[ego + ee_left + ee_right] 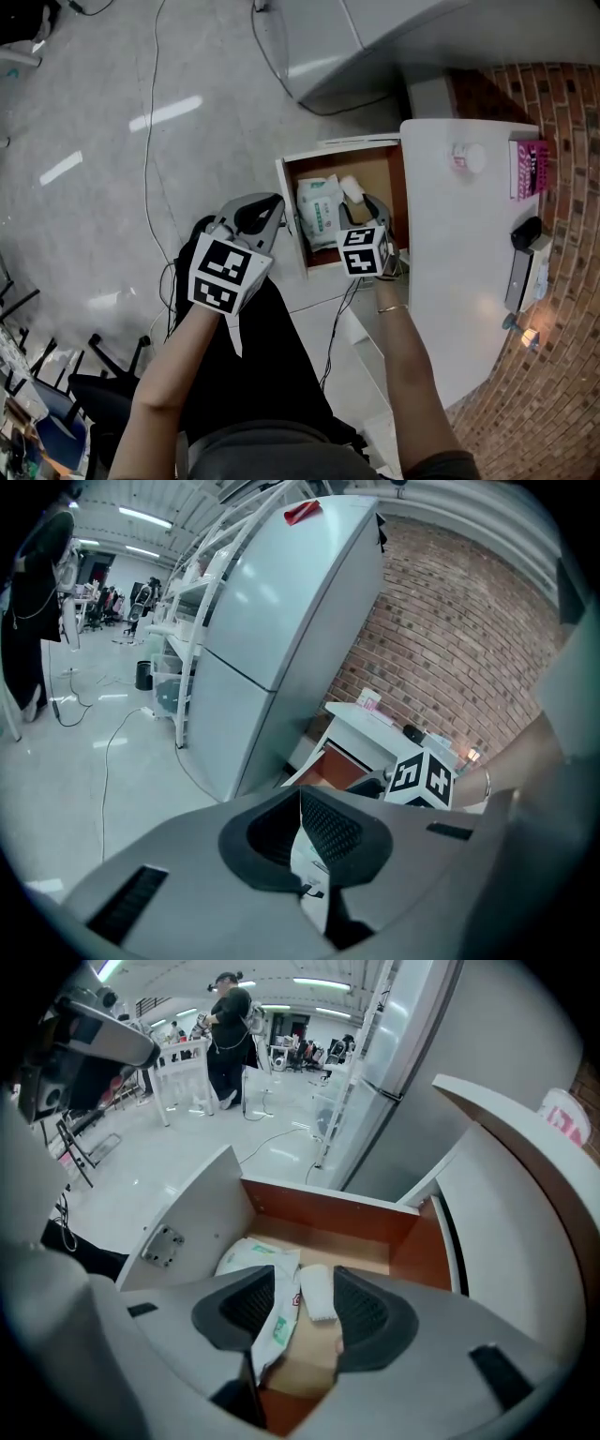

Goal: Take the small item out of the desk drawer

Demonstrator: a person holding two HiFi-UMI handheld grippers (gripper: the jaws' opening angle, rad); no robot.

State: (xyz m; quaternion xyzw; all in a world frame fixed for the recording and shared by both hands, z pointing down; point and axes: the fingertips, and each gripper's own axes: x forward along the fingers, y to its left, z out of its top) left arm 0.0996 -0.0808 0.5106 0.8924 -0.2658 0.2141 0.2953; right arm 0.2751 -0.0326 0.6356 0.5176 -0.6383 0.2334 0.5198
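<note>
Right gripper [305, 1283] nearer, jaws spread, empty; small white oblong packet [317, 1294] lines up between them, untouched, long axis up-frame. Left gripper [300, 799] clenched, empty.

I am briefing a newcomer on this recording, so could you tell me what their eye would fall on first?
The open drawer of the white desk stands out, its brown inside holding a white-and-green packet and a small white item. The right gripper hangs over it with jaws apart, the small item framed between them; the left gripper, jaws together, is beside the drawer front.
</note>
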